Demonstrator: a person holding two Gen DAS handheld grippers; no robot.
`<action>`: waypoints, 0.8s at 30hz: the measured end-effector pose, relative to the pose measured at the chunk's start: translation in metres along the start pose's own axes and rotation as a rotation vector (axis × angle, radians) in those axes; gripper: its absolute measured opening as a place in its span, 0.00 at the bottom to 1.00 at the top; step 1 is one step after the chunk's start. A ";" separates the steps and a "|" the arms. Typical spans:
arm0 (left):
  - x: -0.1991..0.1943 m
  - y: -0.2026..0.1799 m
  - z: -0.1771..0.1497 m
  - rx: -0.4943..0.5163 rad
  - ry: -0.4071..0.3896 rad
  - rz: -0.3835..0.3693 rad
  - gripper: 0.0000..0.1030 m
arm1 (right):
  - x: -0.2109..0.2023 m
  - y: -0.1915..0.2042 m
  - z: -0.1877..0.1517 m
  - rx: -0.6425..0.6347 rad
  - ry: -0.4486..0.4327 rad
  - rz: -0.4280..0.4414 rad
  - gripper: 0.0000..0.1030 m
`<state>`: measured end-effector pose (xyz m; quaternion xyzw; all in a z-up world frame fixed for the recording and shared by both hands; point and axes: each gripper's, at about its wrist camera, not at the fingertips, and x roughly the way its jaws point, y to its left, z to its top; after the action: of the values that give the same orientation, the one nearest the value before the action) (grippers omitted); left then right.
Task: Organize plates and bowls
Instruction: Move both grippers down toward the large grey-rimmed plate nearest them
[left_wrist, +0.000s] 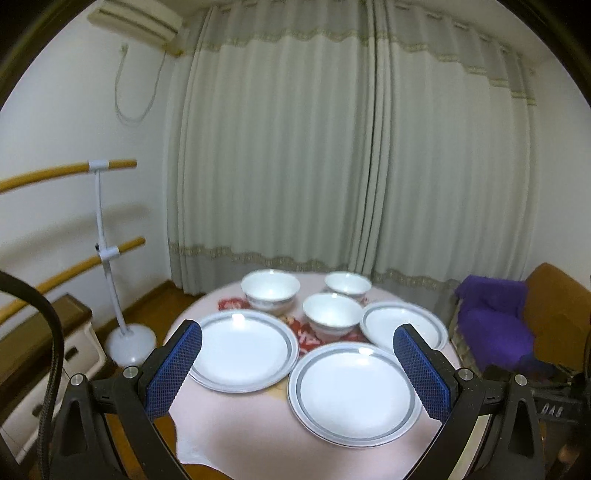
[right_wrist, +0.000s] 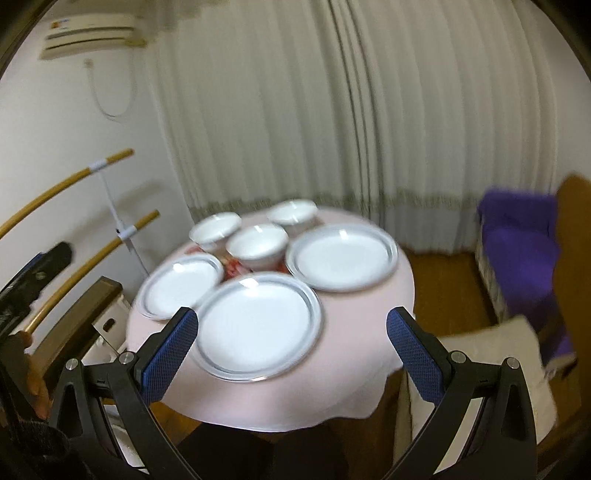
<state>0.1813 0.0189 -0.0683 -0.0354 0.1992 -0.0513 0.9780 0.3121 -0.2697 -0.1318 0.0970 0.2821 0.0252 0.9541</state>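
Three white plates with grey rims lie on a round table with a pink cloth (left_wrist: 236, 424): a left plate (left_wrist: 242, 350), a near plate (left_wrist: 354, 393) and a right plate (left_wrist: 400, 326). Behind them stand three white bowls: left (left_wrist: 270, 290), middle (left_wrist: 331, 314), far (left_wrist: 348, 283). My left gripper (left_wrist: 297, 343) hovers open above the near side of the table, holding nothing. The right wrist view shows the same plates (right_wrist: 258, 326) (right_wrist: 341, 256) (right_wrist: 181, 284) and bowls (right_wrist: 256, 243). My right gripper (right_wrist: 291, 328) is open and empty, held higher and farther back.
A red patterned mat (left_wrist: 306, 334) lies under the bowls. A white floor stand with wooden bars (left_wrist: 105, 254) is left of the table. A chair with a purple blanket (left_wrist: 495, 317) is on the right. Curtains (left_wrist: 332, 147) hang behind. A person's hand (right_wrist: 29, 369) shows at the left edge.
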 end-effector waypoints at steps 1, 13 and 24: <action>0.013 0.000 0.000 0.002 0.039 0.001 0.99 | 0.010 -0.007 0.001 0.017 0.016 -0.001 1.00; 0.115 -0.015 0.015 0.011 0.308 0.040 0.99 | 0.089 -0.045 0.011 0.064 0.125 0.057 1.00; 0.142 -0.039 -0.003 0.060 0.301 0.068 0.98 | 0.083 -0.037 0.015 0.022 0.007 0.025 1.00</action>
<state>0.3063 -0.0365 -0.1225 0.0085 0.3431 -0.0288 0.9388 0.3900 -0.2998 -0.1715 0.1109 0.2847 0.0345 0.9516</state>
